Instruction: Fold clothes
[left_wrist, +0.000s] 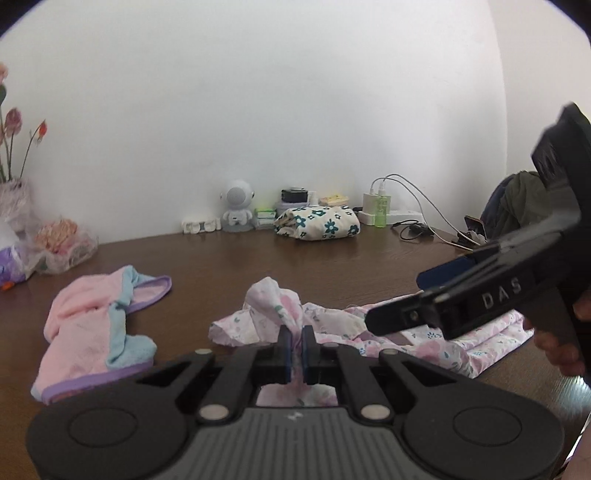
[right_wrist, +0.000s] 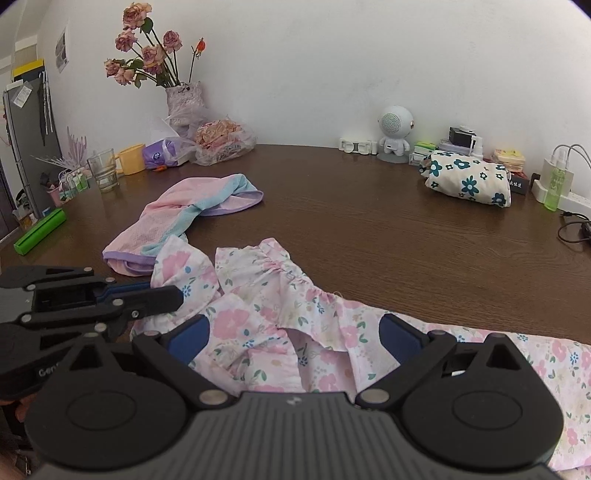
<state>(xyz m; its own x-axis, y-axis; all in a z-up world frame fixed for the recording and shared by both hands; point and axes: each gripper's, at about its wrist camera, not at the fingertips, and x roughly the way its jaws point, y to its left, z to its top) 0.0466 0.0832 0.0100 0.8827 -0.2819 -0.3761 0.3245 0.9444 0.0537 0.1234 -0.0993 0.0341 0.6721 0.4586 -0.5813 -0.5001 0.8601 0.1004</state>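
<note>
L gripper (left_wrist: 295, 350): your jaws pinch floral garment (right_wrist: 258, 325).
R gripper (right_wrist: 295, 338): wide, over garment; long axis runs rightward.

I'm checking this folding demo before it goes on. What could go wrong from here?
The left gripper pinches only a small bunch of the pink floral garment, so it may slip out or fold crookedly. The right gripper is open above the cloth and could grab several layers. The pink towel touches the garment and might get dragged.
</note>
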